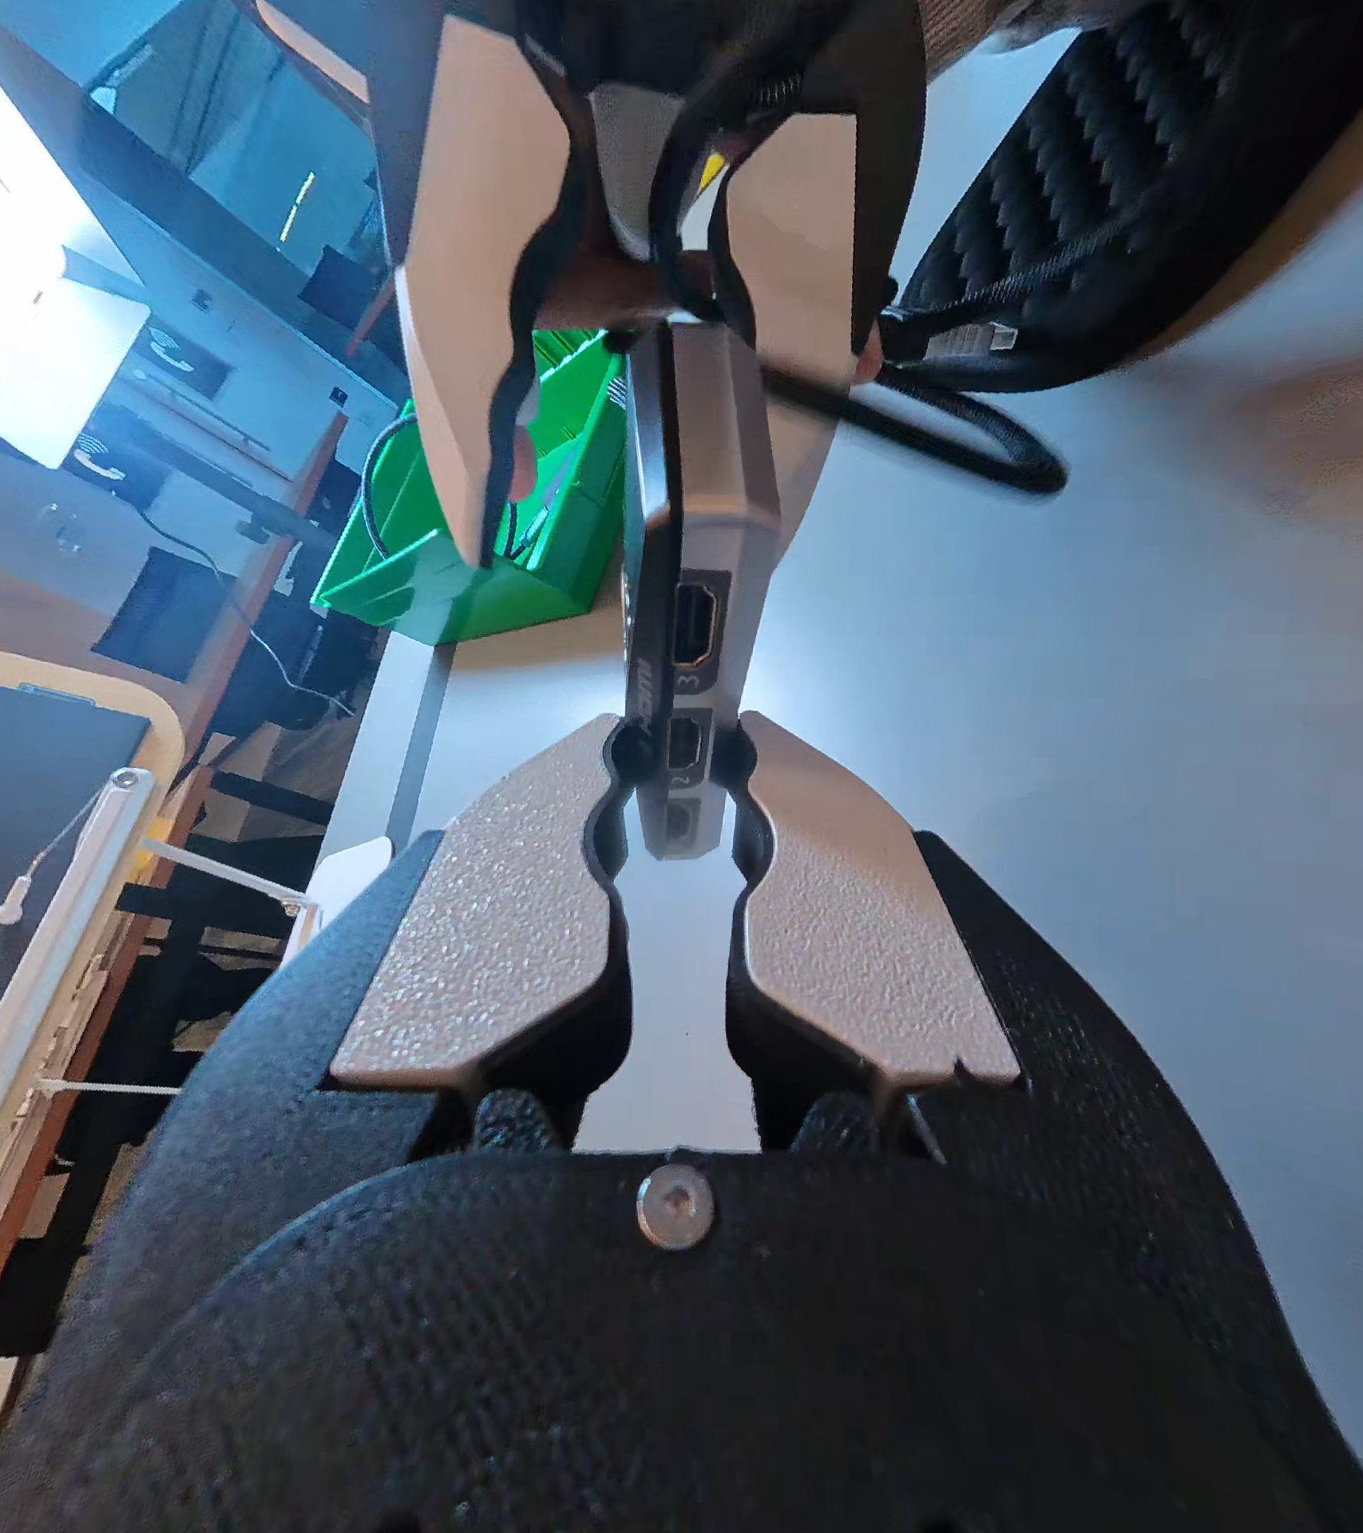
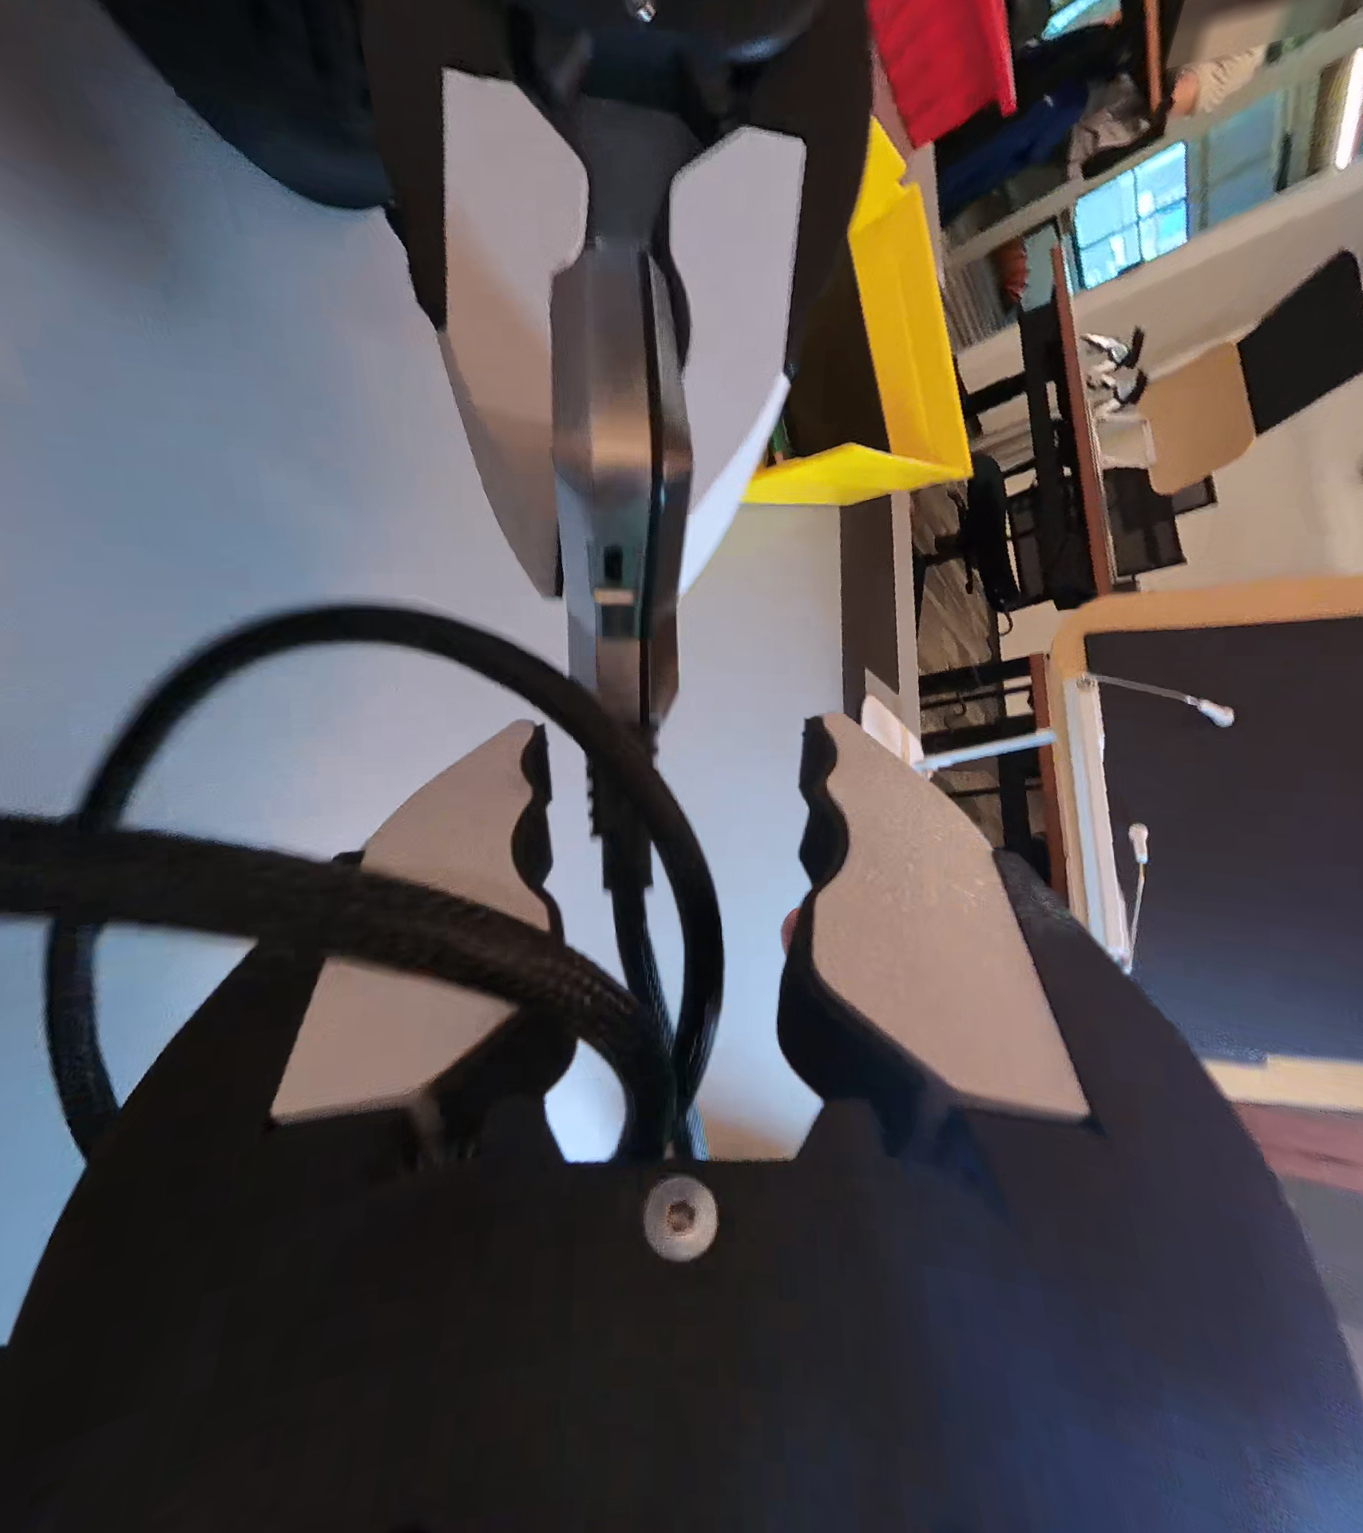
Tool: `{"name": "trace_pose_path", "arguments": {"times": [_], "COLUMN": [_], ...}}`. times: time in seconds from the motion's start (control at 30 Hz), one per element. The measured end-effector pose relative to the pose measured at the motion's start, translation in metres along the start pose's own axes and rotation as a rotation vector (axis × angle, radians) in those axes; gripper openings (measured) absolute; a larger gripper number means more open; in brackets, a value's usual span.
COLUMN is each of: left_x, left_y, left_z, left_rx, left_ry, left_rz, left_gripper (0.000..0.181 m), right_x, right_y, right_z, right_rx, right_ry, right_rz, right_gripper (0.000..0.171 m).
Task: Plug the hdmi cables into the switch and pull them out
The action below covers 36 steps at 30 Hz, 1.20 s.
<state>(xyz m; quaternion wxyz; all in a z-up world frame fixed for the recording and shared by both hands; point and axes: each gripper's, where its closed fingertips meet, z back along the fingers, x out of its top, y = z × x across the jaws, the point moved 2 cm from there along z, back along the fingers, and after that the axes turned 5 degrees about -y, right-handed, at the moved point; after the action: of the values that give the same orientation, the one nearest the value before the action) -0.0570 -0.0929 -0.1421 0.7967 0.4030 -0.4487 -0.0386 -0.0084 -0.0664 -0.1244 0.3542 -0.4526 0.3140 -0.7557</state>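
My left gripper (image 1: 678, 759) is shut on the near end of the grey HDMI switch (image 1: 703, 464) and holds it on edge above the white table (image 1: 1117, 788). Three ports on the switch's facing side are empty. My right gripper (image 2: 674, 742) is open at the switch's other end (image 2: 611, 431); it shows far off in the left wrist view (image 1: 674, 415). A black plug (image 2: 624, 846) hangs between its fingers, touching neither; I cannot tell if it is seated. A braided black cable (image 2: 246, 896) loops over the left finger. A loose plug (image 1: 960, 340) with a bare metal tip lies beyond. The left gripper (image 2: 620, 581) shows opposite.
A green bin (image 1: 487, 589) stands near the table edge beside the switch. A yellow bin (image 2: 902, 332) stands by the table's edge on the other side. A chair with a black back and wooden rim (image 2: 1258, 829) is past the edge. Less than 4 cm separates the two grippers' tips.
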Motion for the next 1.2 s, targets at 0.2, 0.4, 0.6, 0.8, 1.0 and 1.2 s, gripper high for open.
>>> {"name": "trace_pose_path", "arguments": {"times": [0.2, 0.4, 0.6, 0.8, 1.0, 1.2], "left_x": [0.009, 0.008, -0.004, -0.021, -0.037, -0.052], "left_y": [0.004, 0.018, 0.038, 0.069, 0.102, 0.151], "left_z": [0.001, 0.003, 0.019, 0.039, 0.068, 0.137], "left_rx": [0.057, 0.132, 0.171, 0.262, 0.396, 0.541], "left_ry": [-0.005, -0.044, -0.116, -0.165, -0.157, -0.056], "left_rz": [-0.046, -0.014, 0.197, 0.416, 0.542, 0.501], "left_gripper": [0.021, 0.023, 0.023, 0.024, 0.028, 0.022], "right_x": [0.020, 0.019, -0.002, -0.034, -0.061, -0.075], "right_y": [0.006, -0.007, -0.026, -0.053, -0.082, -0.118], "right_z": [-0.017, -0.019, -0.009, 0.013, 0.032, 0.049], "right_rx": [0.021, -0.024, -0.124, -0.261, -0.350, -0.435], "right_ry": [-0.019, 0.011, 0.079, 0.121, 0.188, 0.153], "right_rz": [0.182, 0.166, 0.057, -0.072, -0.113, -0.218], "right_gripper": [0.026, 0.025, 0.024, 0.024, 0.024, 0.024]}}
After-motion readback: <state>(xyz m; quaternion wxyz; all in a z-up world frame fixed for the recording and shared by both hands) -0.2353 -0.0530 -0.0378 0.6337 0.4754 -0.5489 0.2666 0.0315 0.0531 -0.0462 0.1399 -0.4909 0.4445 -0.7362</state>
